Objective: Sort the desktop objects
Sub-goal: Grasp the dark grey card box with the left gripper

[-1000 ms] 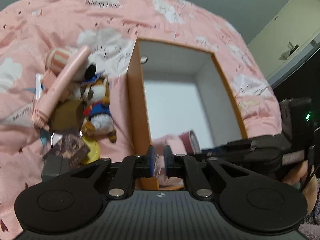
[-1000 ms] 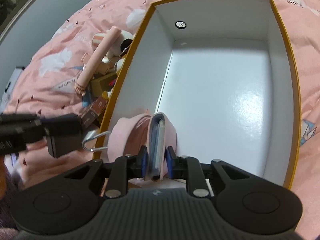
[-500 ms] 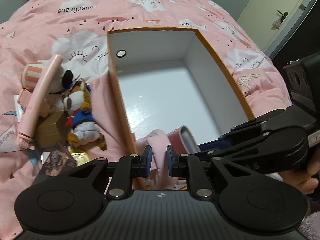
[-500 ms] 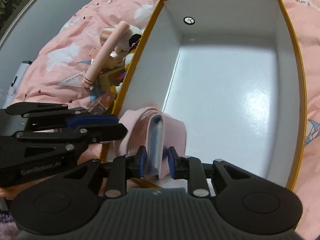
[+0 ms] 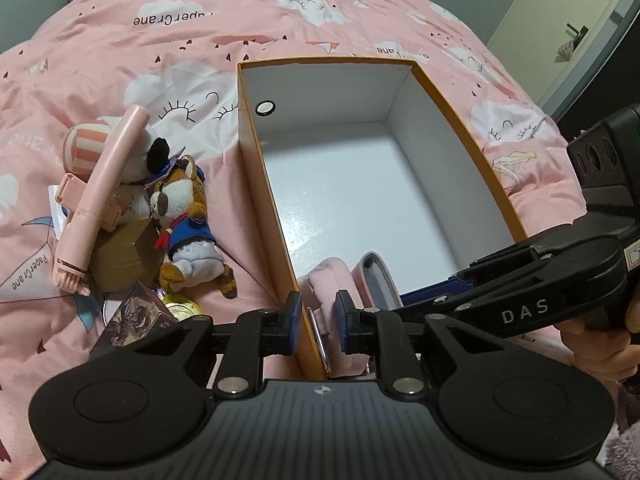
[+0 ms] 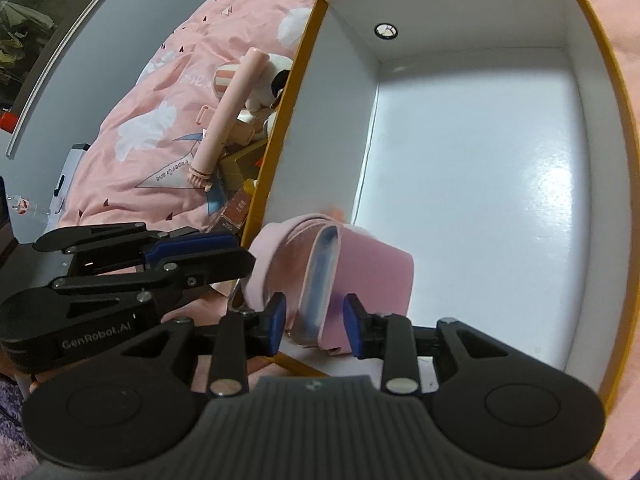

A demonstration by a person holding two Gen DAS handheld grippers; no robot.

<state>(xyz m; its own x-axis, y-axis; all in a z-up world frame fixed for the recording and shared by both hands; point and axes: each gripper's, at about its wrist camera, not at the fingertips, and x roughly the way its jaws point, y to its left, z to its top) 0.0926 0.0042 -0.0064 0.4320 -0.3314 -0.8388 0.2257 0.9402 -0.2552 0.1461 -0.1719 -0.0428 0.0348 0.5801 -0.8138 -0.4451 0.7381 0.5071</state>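
On my far left, a pink brush (image 5: 98,196) lies across the plush toys (image 5: 182,216) on the bedspread (image 5: 168,16), beside the orange box (image 5: 256,184). My left gripper (image 5: 317,322) is opening astride the box's near wall and the pink pouch (image 6: 360,268). My right gripper (image 6: 314,325) is opening too, its pads clear of the pouch between them, which rests in the box's near corner.

The pink bedspread (image 5: 248,32) carries the words "PaperCrane", printed several times and seen upside down toward its far edge and sideways at its left edge. The right gripper (image 5: 424,300) bears "DAS" in pale letters on its arm. The left gripper (image 6: 236,248) bears "GenRobot.AI" on its black body.
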